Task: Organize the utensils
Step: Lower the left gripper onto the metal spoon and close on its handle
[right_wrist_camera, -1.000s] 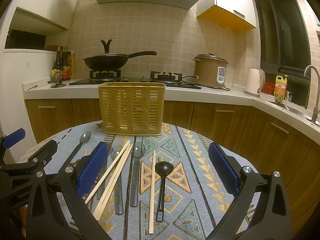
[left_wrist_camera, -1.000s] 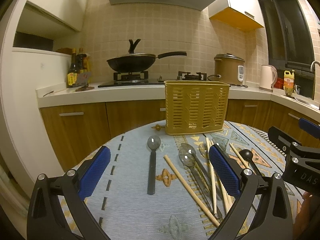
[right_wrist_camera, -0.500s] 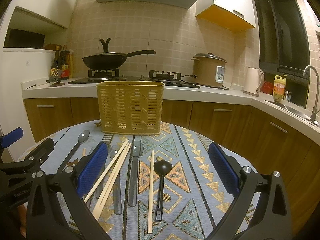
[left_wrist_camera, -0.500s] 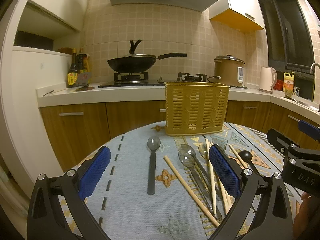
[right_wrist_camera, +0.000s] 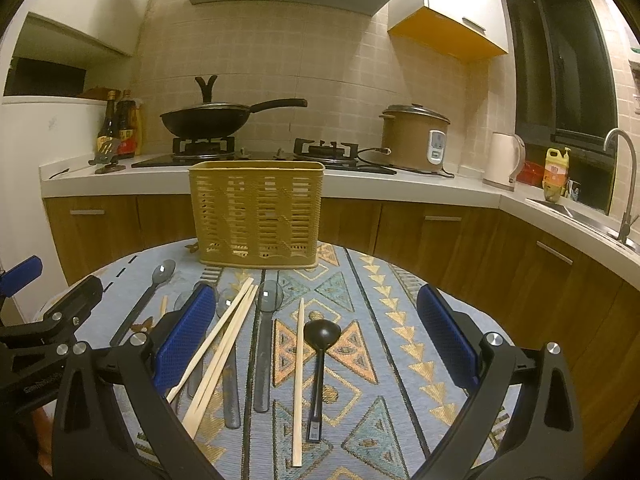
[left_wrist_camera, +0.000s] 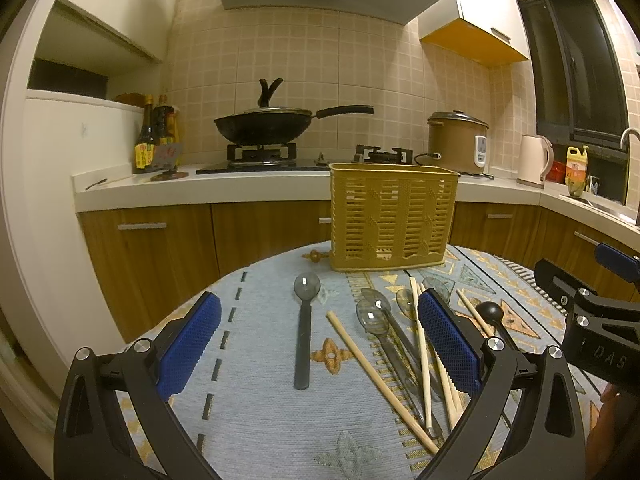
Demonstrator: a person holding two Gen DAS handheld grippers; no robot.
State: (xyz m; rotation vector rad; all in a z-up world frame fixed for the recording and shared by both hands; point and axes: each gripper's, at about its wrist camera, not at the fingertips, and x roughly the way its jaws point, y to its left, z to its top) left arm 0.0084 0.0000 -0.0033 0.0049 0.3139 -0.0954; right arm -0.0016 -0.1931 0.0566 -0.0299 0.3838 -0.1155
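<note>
Changes are small — both cameras show only a slight shift of view.

Left wrist view: the right gripper (left_wrist_camera: 600, 304), visible beyond the right-hand finger, sits a little lower in the picture than before. The yellow basket (left_wrist_camera: 394, 220) ahead of the fingers also appears slightly lower and nearer the centre line between them.

Right wrist view: the yellow basket (right_wrist_camera: 258, 216) ahead of the fingers has drifted slightly left and up, and the black ladle (right_wrist_camera: 321, 336) between the fingers has drifted with it. The left gripper (right_wrist_camera: 44, 320), outside the left-hand finger, sits slightly higher — its blue pad tip is now further from the utensils.
</note>
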